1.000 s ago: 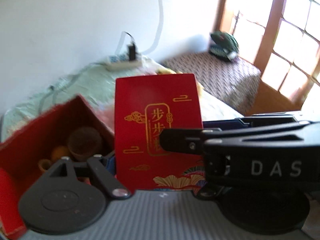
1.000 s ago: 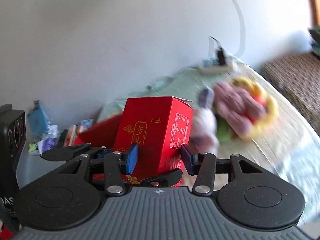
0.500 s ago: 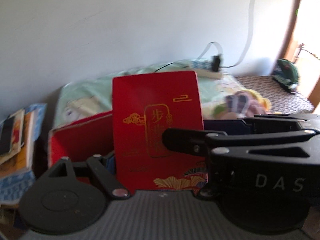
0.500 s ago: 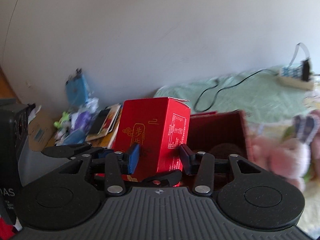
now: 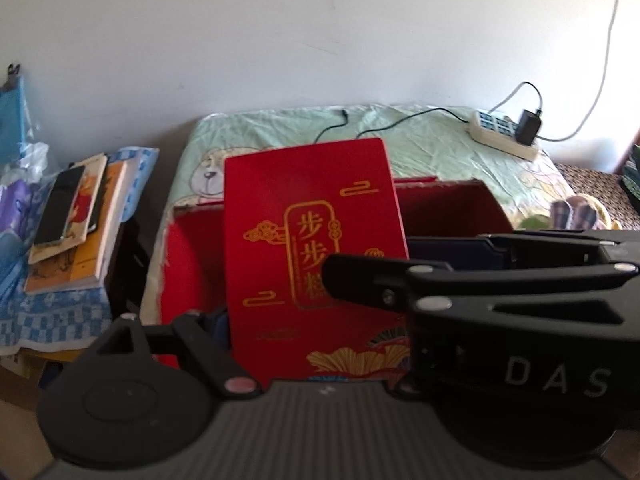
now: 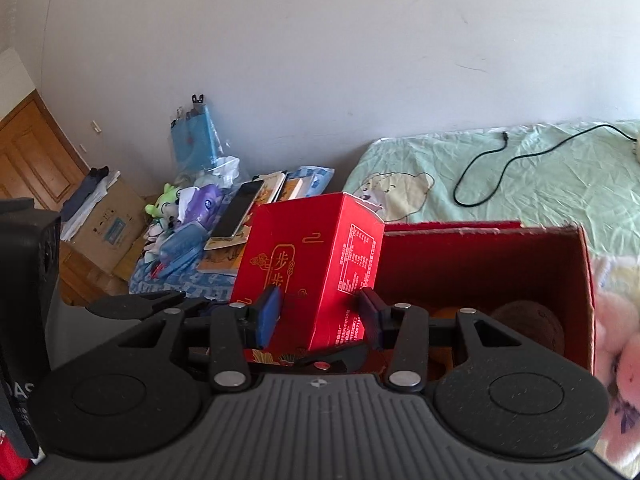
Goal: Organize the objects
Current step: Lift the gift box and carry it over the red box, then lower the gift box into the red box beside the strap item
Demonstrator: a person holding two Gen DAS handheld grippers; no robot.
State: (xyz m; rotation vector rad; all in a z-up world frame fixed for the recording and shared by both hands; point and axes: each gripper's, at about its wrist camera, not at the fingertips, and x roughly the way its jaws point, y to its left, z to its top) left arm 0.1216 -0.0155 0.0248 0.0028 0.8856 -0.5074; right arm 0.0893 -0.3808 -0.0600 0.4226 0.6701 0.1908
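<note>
A tall red carton (image 5: pixel 312 240) with gold characters is held upright by both grippers. My left gripper (image 5: pixel 316 288) is shut on its two narrow sides; only the left blue pad (image 5: pixel 218 320) shows clearly. My right gripper (image 6: pixel 318 312) is shut on the same carton (image 6: pixel 316 264) lower down, blue pads (image 6: pixel 268 312) pressing on either side of one corner edge. Its black frame crosses the right of the left wrist view. The carton stands at the left end of an open red box (image 6: pixel 480 256) on the bed, which holds a brown round thing (image 6: pixel 528 320).
The bed has a green bear-print sheet (image 6: pixel 540 184) with a black cable (image 6: pixel 500 168) and a power strip (image 5: pixel 500 136). A pink plush toy (image 6: pixel 616 360) lies right of the open box. Left of the bed are stacked books with a phone (image 5: pixel 68 232), toys (image 6: pixel 188 204) and a cardboard box (image 6: pixel 104 232).
Both views have swung left, from the window and plush toy towards the bedside stack. The red carton stayed gripped by both grippers and now stands at the open box's left end.
</note>
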